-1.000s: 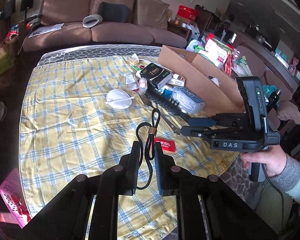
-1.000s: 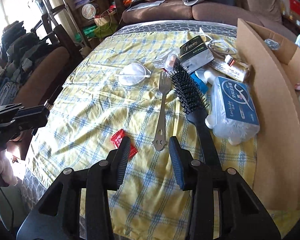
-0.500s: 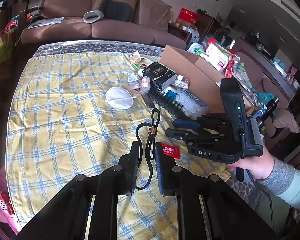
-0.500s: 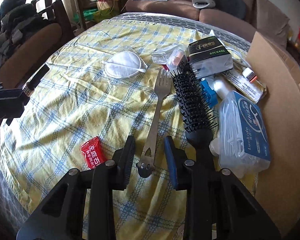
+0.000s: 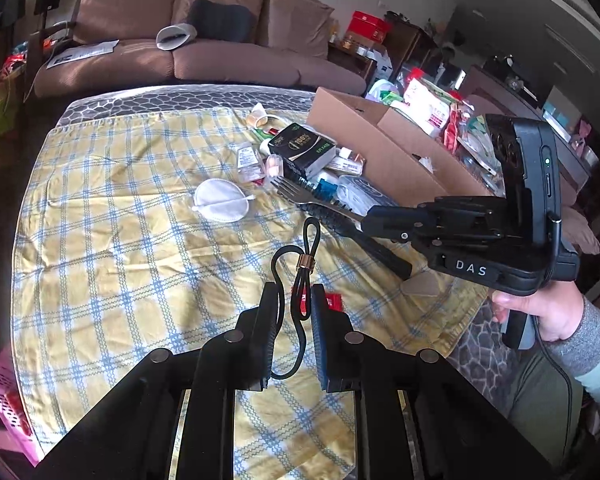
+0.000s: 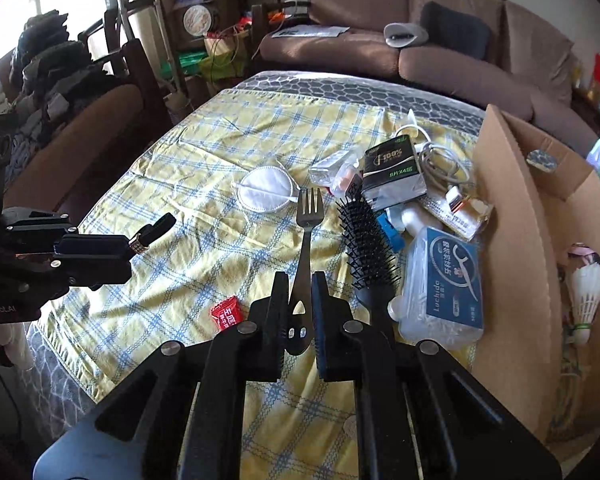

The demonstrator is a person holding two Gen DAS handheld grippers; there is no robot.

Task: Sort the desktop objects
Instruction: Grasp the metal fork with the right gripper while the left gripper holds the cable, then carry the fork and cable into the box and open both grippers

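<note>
My left gripper (image 5: 294, 296) is shut on a black hair tie (image 5: 302, 268) with a gold bead and holds it above the yellow checked cloth (image 5: 120, 240). My right gripper (image 6: 300, 284) is shut on the handle of a metal fork (image 6: 309, 216), lifted off the cloth with the tines pointing away. In the left wrist view the fork (image 5: 300, 194) sticks out from the right gripper (image 5: 374, 220). A black hairbrush (image 6: 366, 236), a white mask (image 6: 266, 194), a red candy packet (image 6: 226, 314) and a floss-pick box (image 6: 446, 280) lie on the cloth.
An open cardboard box (image 6: 512, 216) stands at the table's right side. A black tissue pack (image 6: 392, 170), a white cable (image 6: 440, 162) and small packets are piled beside it. A shuttlecock (image 6: 586, 288) lies right of the box. A brown sofa (image 5: 188, 48) is behind the table.
My right gripper has moved onto the fork's handle, shut on it and lifted it off the cloth. My left gripper has kept hold of the hair tie.
</note>
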